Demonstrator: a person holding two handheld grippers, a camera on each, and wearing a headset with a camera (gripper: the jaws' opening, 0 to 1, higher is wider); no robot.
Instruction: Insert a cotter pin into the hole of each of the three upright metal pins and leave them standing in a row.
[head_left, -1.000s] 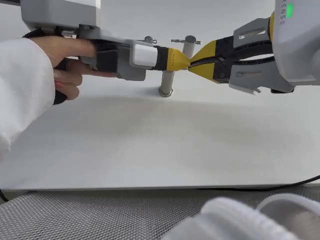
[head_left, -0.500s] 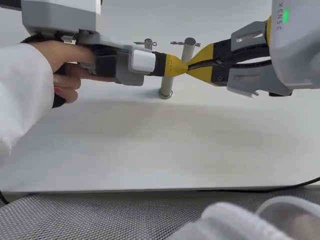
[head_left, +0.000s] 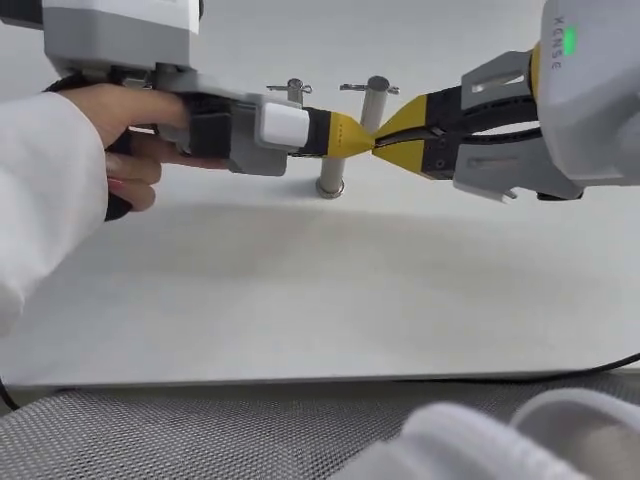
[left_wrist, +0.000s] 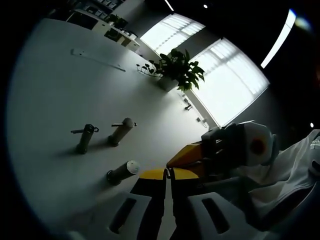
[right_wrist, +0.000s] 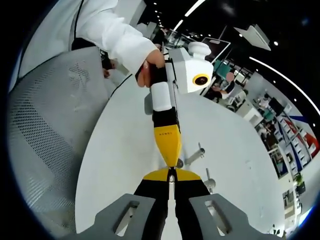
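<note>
In the head view the left gripper (head_left: 362, 136) reaches in from nine o'clock, held by a hand (head_left: 130, 125) in a white sleeve (head_left: 40, 190). The right gripper (head_left: 383, 141) comes in from three o'clock. Their yellow tips meet nose to nose above the white table (head_left: 300, 290). Both pairs of jaws are clenched to a point, and whether anything is pinched between them is too small to tell. At six o'clock from the meeting point a metal pin (head_left: 332, 172) stands on the table, showing its base and lower shaft. At twelve o'clock a pin top (head_left: 378, 90) carries a cotter pin (head_left: 354, 87); I cannot tell whether shaft and top are one piece. At ten o'clock, farther back, a small pin top (head_left: 295, 92) also has a cotter pin through it. In the left gripper view the left gripper (left_wrist: 168, 175) rises from six o'clock with its jaws pressed together, and the right gripper (left_wrist: 173, 162) comes in from three o'clock to touch their tips. On the table (left_wrist: 45, 100), at nine o'clock from the tips, stands a near pin (left_wrist: 121, 172). Beyond it, at eleven o'clock, a middle pin (left_wrist: 121, 131) and a far pin (left_wrist: 85, 139) each bear a cotter pin. In the right gripper view the right gripper (right_wrist: 171, 176) has its jaws closed, and the left gripper (right_wrist: 171, 159) comes down from twelve o'clock onto them. Two pins show at two and three o'clock of the tips.
</note>
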